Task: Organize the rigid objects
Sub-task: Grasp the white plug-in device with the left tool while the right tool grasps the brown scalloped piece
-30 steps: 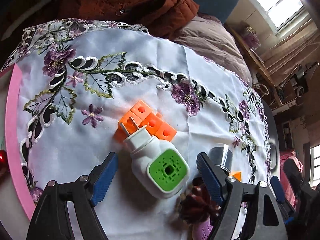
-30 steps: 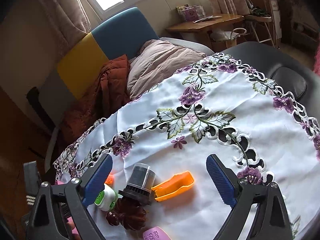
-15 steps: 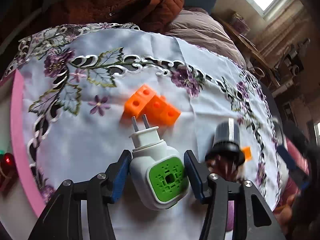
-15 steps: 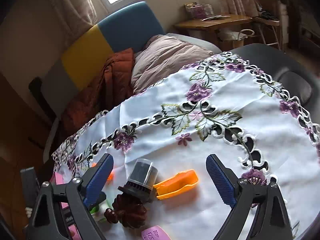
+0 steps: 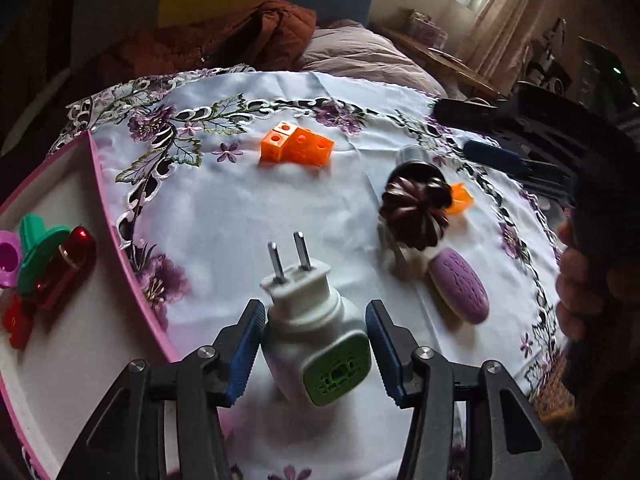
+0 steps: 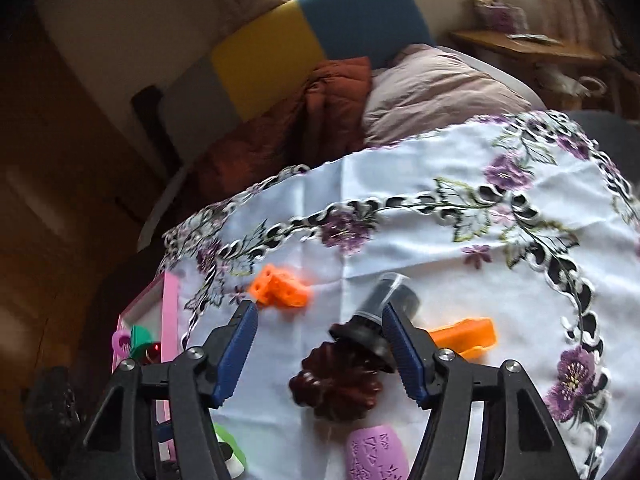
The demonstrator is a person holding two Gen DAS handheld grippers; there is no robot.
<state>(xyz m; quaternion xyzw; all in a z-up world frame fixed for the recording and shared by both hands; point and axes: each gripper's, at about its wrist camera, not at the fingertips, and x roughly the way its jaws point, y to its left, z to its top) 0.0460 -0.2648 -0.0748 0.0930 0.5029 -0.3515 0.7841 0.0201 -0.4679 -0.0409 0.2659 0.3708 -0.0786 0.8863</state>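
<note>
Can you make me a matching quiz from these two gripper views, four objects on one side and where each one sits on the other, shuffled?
Objects:
1. white plug adapter
2. red tube
3. orange blocks
4. purple oval piece

Places:
A. lying in the pink-rimmed tray
B. on the tablecloth near its far embroidered border
C. between the fingers of the left gripper, prongs pointing away
D. on the cloth just in front of the dark brown fluted mould

Pairs: 1-C, 2-A, 3-B, 4-D
</note>
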